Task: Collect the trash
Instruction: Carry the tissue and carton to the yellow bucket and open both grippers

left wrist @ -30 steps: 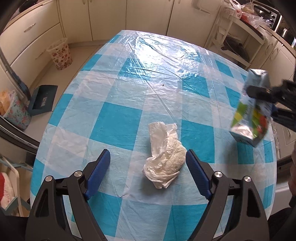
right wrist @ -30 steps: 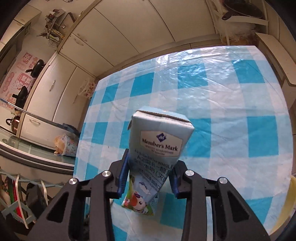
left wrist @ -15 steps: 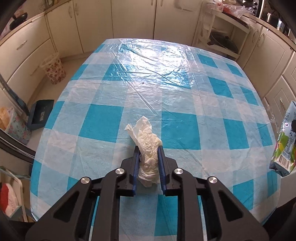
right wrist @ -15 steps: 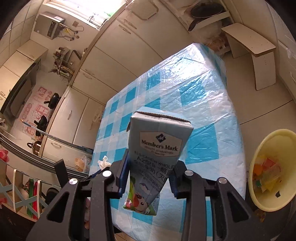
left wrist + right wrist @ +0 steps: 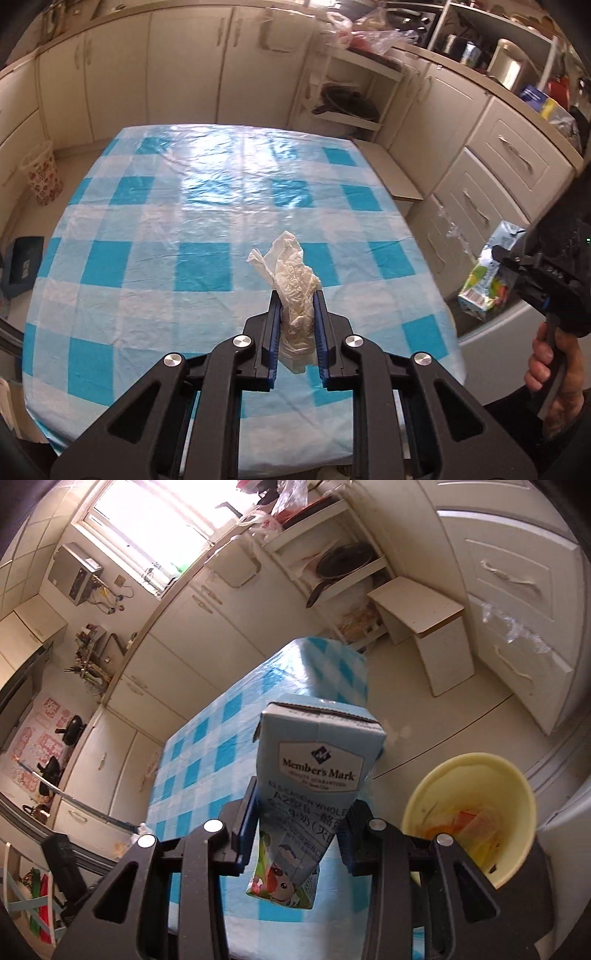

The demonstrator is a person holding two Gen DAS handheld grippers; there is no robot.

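My left gripper [image 5: 296, 306] is shut on a crumpled white tissue [image 5: 293, 291] and holds it lifted above the blue-checked table [image 5: 147, 236]. My right gripper [image 5: 301, 812] is shut on a light blue Member's Mark milk carton [image 5: 314, 775] and holds it in the air past the table's right edge; the carton also shows in the left wrist view [image 5: 489, 273]. A yellow waste bin [image 5: 469, 812] with wrappers inside stands on the floor, low and to the right of the carton.
The table [image 5: 229, 746] is covered with a plastic cloth. A small white stool [image 5: 424, 627] stands by drawer cabinets [image 5: 491, 170]. A floral bin [image 5: 40, 177] and a dustpan [image 5: 18, 266] are on the floor at the left.
My left gripper closed on the tissue and raised it off the table. My right gripper carried the carton off the table's right side, toward the yellow bin.
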